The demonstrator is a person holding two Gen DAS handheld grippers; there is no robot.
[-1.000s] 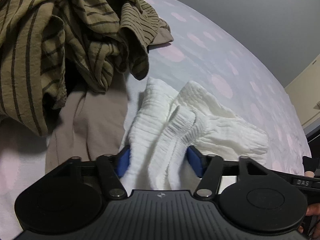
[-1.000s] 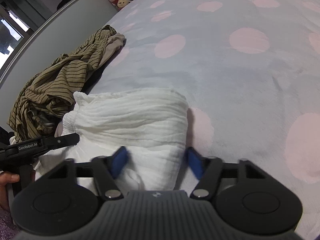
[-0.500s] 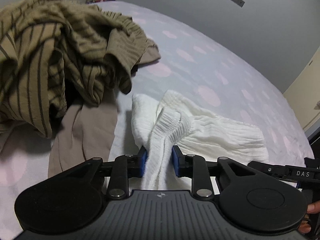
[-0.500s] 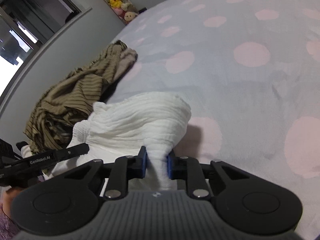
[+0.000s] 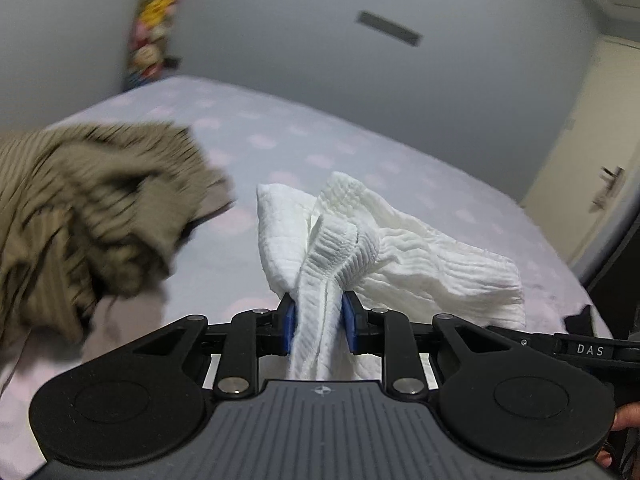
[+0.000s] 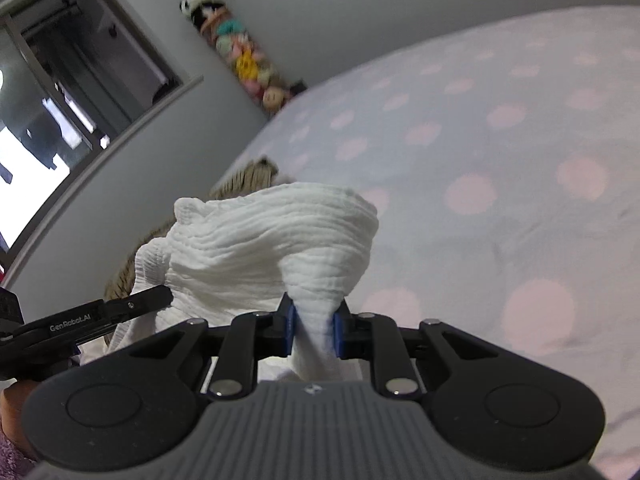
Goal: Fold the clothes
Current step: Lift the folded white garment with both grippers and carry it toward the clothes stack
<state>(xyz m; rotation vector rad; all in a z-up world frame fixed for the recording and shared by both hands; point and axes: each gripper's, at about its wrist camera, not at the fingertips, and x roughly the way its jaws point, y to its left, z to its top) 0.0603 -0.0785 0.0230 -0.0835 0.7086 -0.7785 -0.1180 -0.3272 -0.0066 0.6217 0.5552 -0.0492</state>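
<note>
Left gripper: closed tight on a bunched ribbed edge of the white garment; blue pads pinch the cloth at lower centre of the left wrist view.
Right gripper: likewise clamped on a gathered corner of the same garment, lower centre of the right wrist view; the cloth balloons upward from the jaws.
Garment position: centre of both views, slung between the two grippers, apparently lifted off the bed.
Step in hand: judged to be the pick-up before a fold, both ends held.
Next move: probably spread the grippers apart to pull the cloth flat, then lay it on the spotted bedspread.
Other clothes: brown striped garment, blurred, left of frame, unfolded.
Containers: none visible; no basket or drawer in either view.
</note>
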